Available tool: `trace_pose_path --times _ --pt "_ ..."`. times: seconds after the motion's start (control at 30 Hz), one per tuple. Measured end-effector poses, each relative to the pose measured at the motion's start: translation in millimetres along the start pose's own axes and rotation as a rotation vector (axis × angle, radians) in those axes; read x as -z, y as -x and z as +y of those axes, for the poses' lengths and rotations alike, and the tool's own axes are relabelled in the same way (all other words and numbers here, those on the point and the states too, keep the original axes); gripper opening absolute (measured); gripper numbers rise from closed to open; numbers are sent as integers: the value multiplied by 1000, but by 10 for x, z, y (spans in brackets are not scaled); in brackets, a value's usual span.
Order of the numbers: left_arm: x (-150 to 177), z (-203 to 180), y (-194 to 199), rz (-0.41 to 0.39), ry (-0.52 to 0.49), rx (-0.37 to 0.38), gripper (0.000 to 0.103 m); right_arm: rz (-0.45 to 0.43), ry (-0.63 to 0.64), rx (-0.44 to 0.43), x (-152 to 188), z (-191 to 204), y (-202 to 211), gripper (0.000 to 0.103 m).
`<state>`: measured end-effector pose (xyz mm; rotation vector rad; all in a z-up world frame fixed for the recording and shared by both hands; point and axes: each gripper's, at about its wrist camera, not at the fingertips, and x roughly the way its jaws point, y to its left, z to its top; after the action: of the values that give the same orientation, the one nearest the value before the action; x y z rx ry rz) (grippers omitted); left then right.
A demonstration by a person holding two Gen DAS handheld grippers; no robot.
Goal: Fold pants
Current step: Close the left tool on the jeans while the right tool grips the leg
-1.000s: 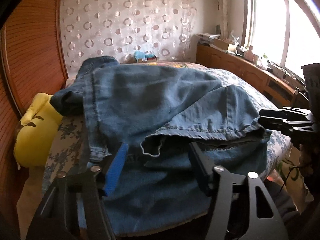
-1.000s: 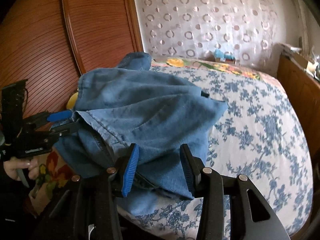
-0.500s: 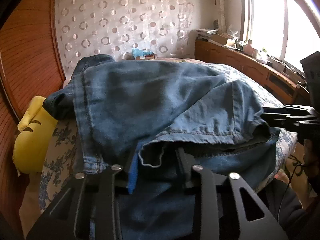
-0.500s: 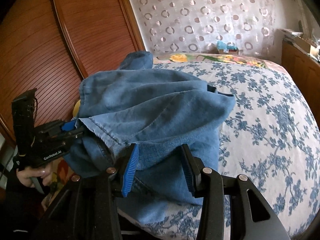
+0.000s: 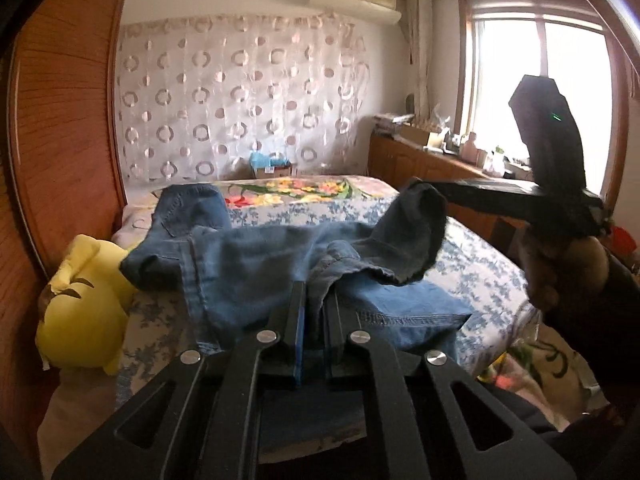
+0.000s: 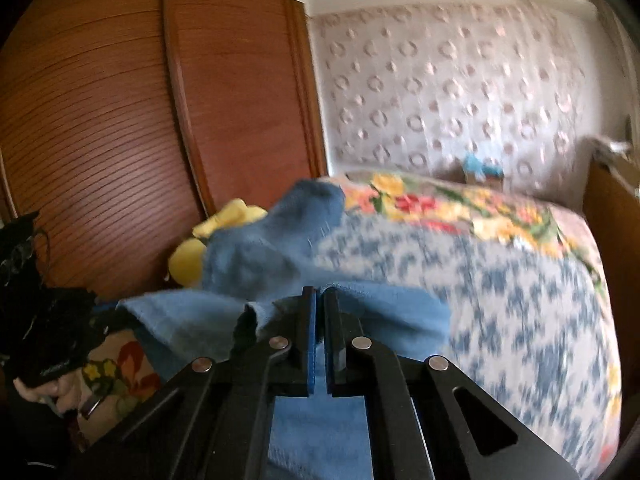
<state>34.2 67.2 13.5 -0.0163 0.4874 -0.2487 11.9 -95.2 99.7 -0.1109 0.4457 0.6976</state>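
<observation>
Denim is being pinched at two places: the pants [image 5: 256, 264] are lying on the bed [image 5: 472, 256], bunched toward its near left side, with the near edge raised off the sheet. The left gripper [image 5: 316, 300] is being held closed, its fingers [image 5: 298, 320] clamped on a fold of the near hem. The right gripper [image 6: 319, 312] is likewise being held closed on the cloth, a thin layer being squeezed between its fingers [image 6: 309, 340]; in the left view the same tool is seen at the far right, with a dark tuft of fabric hanging from its tip. A yellow plush [image 5: 84, 304] is lying just beside the pants at the left, against the wooden wardrobe [image 6: 120, 120].

The step in hand is judged to be the lifting of the gripped edge for a fold. Next, both held points are probably being called on to be carried together toward the far end, kept level and apart so the cloth stays taut, then laid down over the far part and released. Motion blur in the right view is hiding finer detail.
</observation>
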Motion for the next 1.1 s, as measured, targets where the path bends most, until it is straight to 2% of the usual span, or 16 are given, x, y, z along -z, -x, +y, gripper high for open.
trace_pose_path --times 0.1,0.27,0.4,0.63,0.7,0.8,0.87,0.9,0.93,1.0,1.07,1.1 --pt "70 94 106 -1 19 -16 8 -1 48 -21 -177 105 -164 3" --pt "278 255 8 53 84 -49 8 30 103 -53 -415 265 -626 3" --pt "510 341 -92 105 117 -58 8 88 139 -54 -519 299 -1121 3" --pt "770 403 -250 174 155 -42 8 171 137 -51 -669 440 -1599 3" --pt "791 404 -254 179 157 -32 11 204 125 -57 -663 454 -1620 5" --pt "796 399 -249 178 150 -52 20 191 144 -35 -686 456 -1520 16" --pt "780 409 -229 171 147 -60 25 173 144 -36 -689 431 -1423 36" --pt "768 411 -213 166 146 -64 29 160 143 -33 -694 407 -1347 39" --pt "757 418 -201 161 145 -71 32 148 141 -29 -676 380 -1279 41" --pt "724 421 -174 147 142 -101 48 125 125 -27 -635 288 -1061 42" --pt "702 425 -162 140 135 -102 51 109 104 -6 -514 165 -842 43" --pt "690 422 -165 139 134 -102 55 102 96 7 -437 96 -704 43"
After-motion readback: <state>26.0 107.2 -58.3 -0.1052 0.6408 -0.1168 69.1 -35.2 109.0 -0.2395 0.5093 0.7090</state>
